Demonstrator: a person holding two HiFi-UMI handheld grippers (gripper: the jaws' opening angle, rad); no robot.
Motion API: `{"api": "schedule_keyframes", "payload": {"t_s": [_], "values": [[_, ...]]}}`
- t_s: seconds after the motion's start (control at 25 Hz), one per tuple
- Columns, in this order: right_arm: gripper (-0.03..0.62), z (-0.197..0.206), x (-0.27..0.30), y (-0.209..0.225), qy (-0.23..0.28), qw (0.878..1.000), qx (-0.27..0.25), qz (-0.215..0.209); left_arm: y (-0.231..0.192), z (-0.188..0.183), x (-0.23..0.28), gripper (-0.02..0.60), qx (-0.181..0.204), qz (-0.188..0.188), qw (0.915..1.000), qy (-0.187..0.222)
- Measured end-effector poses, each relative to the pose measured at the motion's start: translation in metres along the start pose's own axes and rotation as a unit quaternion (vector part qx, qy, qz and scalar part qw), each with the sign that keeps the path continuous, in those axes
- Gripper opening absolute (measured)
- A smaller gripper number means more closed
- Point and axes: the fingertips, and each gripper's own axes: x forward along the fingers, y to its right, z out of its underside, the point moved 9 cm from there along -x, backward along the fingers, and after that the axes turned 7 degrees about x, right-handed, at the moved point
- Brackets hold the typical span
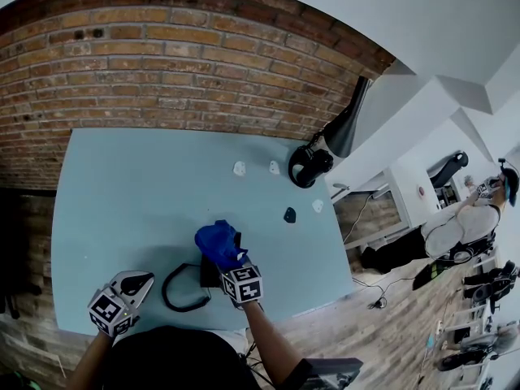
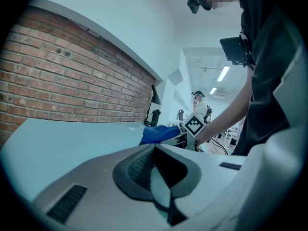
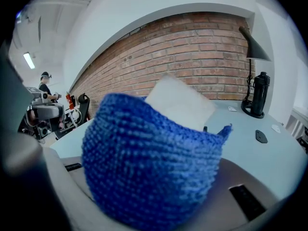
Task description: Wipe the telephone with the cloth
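**Cloth held at the telephone, wiping stage.**
Right gripper (image 1: pixel 231 262) clamps the cloth (image 1: pixel 217 241); left gripper (image 1: pixel 136 284) closed, empty. Unsteadied, the telephone (image 1: pixel 208 277) may slide.

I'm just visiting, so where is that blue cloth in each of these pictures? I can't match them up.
Head view: the blue cloth is low at centre, at the tip of the right hand-held gripper.
Left gripper view: the cloth is small, mid-picture, beyond the jaws.
Right gripper view: the cloth fills the centre, clamped between the jaws.
Shared landmark: the brick wall behind the table.
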Motion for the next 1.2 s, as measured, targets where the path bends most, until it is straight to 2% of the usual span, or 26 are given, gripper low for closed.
{"api": "schedule_keyframes", "payload": {"t_s": [1.2], "values": [[0.132,0.052,-0.022,-0.022,-0.034,0.999,0.007,-0.014,0.006,-0.001,0.008,0.021,0.003,0.012,0.9999,0.003]]}}
